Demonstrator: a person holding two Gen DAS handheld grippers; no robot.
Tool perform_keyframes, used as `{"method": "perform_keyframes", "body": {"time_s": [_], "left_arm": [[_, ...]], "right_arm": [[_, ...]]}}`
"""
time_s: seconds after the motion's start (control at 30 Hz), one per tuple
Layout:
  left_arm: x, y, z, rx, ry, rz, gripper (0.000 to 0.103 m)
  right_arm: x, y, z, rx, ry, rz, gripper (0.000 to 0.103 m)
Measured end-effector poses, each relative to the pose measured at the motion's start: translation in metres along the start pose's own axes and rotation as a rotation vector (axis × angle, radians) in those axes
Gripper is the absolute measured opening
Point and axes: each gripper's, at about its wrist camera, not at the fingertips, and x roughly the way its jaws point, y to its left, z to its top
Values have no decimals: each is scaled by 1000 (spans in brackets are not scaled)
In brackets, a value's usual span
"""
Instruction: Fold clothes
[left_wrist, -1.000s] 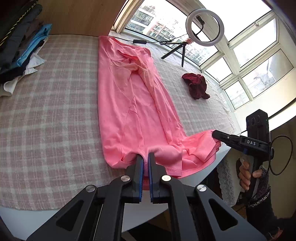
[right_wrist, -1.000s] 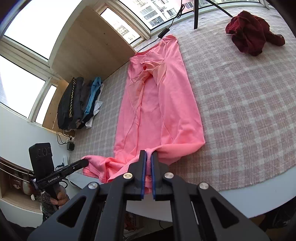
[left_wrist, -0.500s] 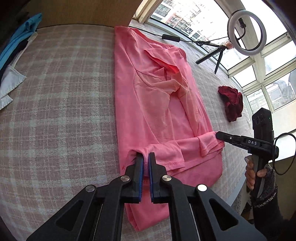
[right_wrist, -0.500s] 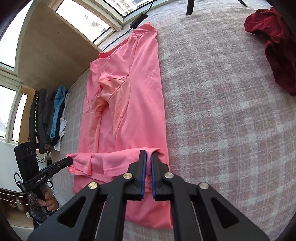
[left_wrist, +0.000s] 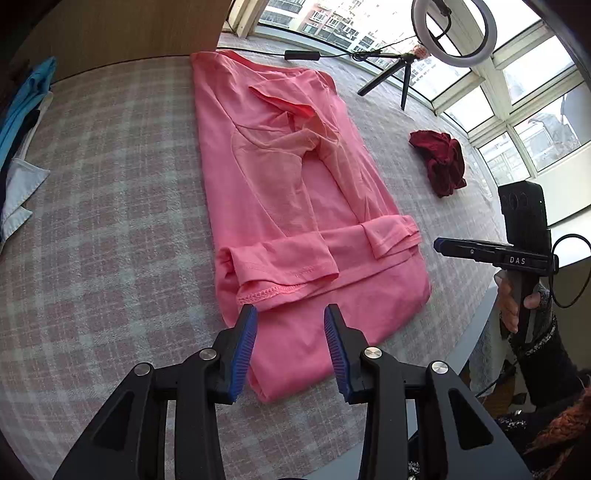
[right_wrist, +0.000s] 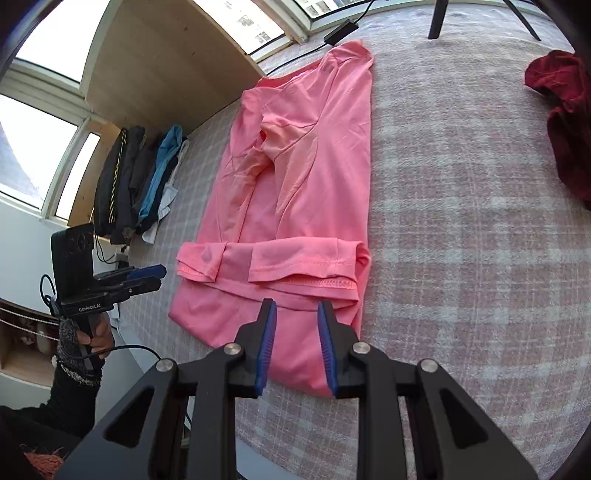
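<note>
Checked bed (left_wrist: 110, 184) by windows: pink shirt (left_wrist: 280, 192) has its hem folded up; both grippers (left_wrist: 290, 347) (right_wrist: 295, 343), jaws just opening, released it at six o'clock. Further folds and the red garment (left_wrist: 439, 166) at two o'clock remain.

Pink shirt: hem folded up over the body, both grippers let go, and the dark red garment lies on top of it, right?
Not quite. The dark red garment lies apart from the pink shirt, on the checked cover beside it, as the left wrist view shows. The hem is folded up, and the left gripper and right gripper are open.
</note>
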Motion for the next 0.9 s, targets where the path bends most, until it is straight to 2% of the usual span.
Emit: {"method": "perform_keyframes", "body": {"time_s": [0.1,0.2,0.27,0.33,0.37,0.43,0.47,0.53,0.6,0.7,0.73,0.77,0.8,0.9], "left_arm": [[21,2,6,15,56,36,32],[25,10,22,0,58,19,32],[18,13,41,16,29,47,32],[5,18,63,14,-42,87,32],[-3,21,73,3,-76,93,32],[-15,24,81,-4,-117,69,32],[-18,23,81,7,-125,59,32],[-16,19,74,41,-107,44,32],[-2,16,64,70,-56,-11,32],[28,19,55,83,18,31,32],[33,26,56,75,20,67,32],[36,33,58,64,16,109,31],[31,41,60,35,-7,124,20],[3,58,64,-44,-97,111,21]], "right_arm": [[36,10,5,-67,94,-53,23],[52,6,11,-69,150,-68,21],[48,4,25,-73,145,-101,21],[30,1,50,-80,63,-169,21],[21,-1,59,-68,30,-176,21],[3,-6,75,-42,-32,-186,21],[1,-5,75,-47,-32,-179,21],[0,-2,72,-59,-26,-162,21],[7,3,69,-77,-1,-151,21],[32,3,64,-82,58,-162,21],[41,0,63,-77,75,-169,21],[43,-5,64,-66,68,-211,21],[44,-11,66,-55,59,-256,21],[23,-20,70,-2,-9,-236,21]]}}
